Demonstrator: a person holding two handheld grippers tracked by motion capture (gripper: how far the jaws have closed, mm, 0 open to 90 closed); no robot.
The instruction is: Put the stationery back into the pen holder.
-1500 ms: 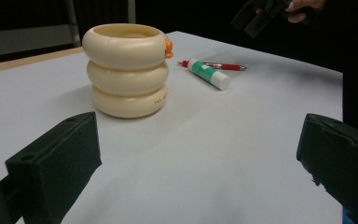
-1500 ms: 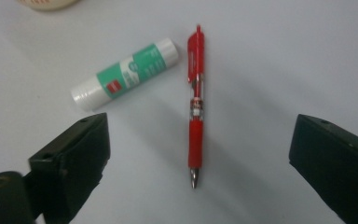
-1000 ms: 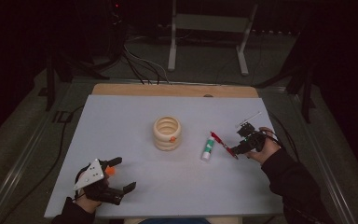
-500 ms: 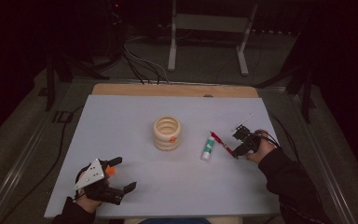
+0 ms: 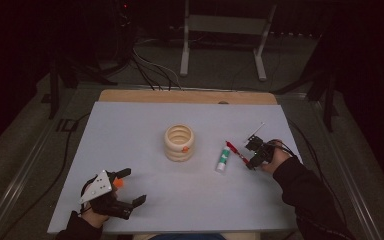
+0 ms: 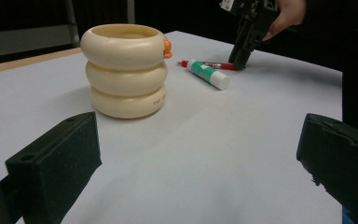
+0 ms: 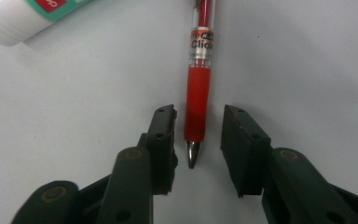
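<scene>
Worktop (image 5: 130, 135): pale grey-blue sheet over wood board; bare wood strip shows along far edge. Surface flat, w/ three items on it. Centre: cream ring stack (image 5: 179, 142), three rings, upright, small orange bit on its side. Right of stack, apart from it: glue stick (image 5: 223, 158), lying flat, green/white label. Just beside glue stick, further right: red pen (image 7: 198, 70), lying flat, tip toward near-right. Pen & glue stick close, contact unclear.
</scene>
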